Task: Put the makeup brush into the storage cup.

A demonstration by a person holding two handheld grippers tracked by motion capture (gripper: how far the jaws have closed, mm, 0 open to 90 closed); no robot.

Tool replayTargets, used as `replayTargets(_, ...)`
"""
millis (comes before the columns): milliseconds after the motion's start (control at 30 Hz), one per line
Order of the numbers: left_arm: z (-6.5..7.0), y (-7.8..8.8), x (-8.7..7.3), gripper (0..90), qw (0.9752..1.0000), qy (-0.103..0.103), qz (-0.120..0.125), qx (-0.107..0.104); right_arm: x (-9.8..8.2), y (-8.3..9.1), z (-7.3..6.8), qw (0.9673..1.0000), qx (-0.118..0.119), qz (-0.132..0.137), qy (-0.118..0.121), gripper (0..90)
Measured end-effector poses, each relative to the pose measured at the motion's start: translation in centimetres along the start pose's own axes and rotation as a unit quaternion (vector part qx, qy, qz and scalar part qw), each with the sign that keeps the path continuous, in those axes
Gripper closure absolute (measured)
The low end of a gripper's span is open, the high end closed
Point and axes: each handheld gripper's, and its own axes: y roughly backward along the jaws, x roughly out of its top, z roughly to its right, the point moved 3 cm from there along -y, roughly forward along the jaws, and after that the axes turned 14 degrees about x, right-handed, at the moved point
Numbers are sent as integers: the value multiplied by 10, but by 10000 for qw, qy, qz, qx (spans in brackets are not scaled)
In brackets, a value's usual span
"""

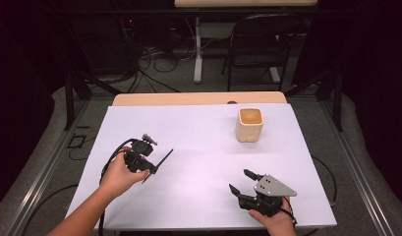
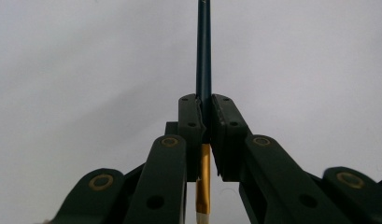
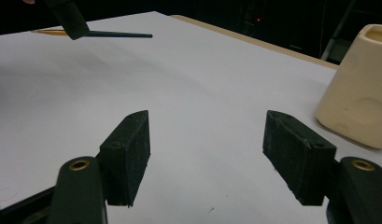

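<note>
A thin paintbrush [image 2: 203, 51] with a dark handle and a golden ferrule is gripped between the closed jaws of the left gripper [image 1: 150, 169], above the white sheet [image 1: 198, 162] that covers the bench. The handle points away from the hand, toward the cream cup [image 1: 249, 125], which stands well apart at the far right of the sheet. The jaws of the right gripper [image 3: 205, 154] are held open, with nothing between them, low over the near right part of the sheet.

Several things could go wrong from here. The brush is held near the ferrule, so most of its length is in front of the pads; it could be turned in the grip if the tip is pushed against the cup's rim. The cup seems light, and it could be tipped or shifted by a sideways touch, because it is not steadied by the right gripper. If the jaws are opened before the brush is above the cup's mouth, it would be dropped on the sheet.
</note>
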Motion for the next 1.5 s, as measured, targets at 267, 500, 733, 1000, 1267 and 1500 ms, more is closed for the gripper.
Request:
replayTargets(267, 14, 8, 4, 830, 9995, -292, 71, -14, -1, -2, -3, 9996, -48, -167, 228, 332)
replayTargets(500, 24, 10, 8, 829, 9984, -562, 99, -41, 0, -4, -6, 9974, -164, -288, 645, 359)
replayTargets(733, 34, 9, 11, 830, 9960, -875, 143, -134, 0, -8, -12, 9913, -260, -511, 1188, 361)
replayTargets(1000, 47, 5, 14, 829, 9920, -1251, 98, -158, 0, -15, -17, 9821, -352, -797, 1672, 364)
replayTargets(1267, 59, 7, 17, 830, 9885, -1486, 147, -223, -2, -21, -22, 9739, -362, -1029, 1992, 388)
replayTargets(1500, 74, 8, 18, 830, 9850, -1701, 130, -251, -2, -25, -25, 9629, -438, -1251, 2352, 396)
